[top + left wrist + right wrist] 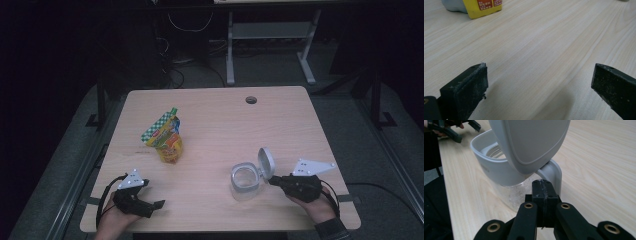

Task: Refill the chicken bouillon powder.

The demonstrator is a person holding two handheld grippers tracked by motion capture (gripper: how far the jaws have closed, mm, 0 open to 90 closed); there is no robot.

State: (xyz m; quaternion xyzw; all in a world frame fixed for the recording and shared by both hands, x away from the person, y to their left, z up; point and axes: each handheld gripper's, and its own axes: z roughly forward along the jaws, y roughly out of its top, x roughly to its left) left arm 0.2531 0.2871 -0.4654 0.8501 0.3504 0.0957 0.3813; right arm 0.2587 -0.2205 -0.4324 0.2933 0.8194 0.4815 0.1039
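The clear jar is found near the front right corner of the table, with its grey lid flipped up. The jar's handle is touched by the right gripper, whose jaws are pressed together. The left gripper is held spread wide by the front left corner. The snack bag is standing behind it. The jar could be tipped if the handle is pushed hard.

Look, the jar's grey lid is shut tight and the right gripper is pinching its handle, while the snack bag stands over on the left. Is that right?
Not quite: the lid is flipped open, standing up over the jar's mouth, as the high view shows. The rest holds: the right gripper is closed at the handle, and the snack bag stands on the left.
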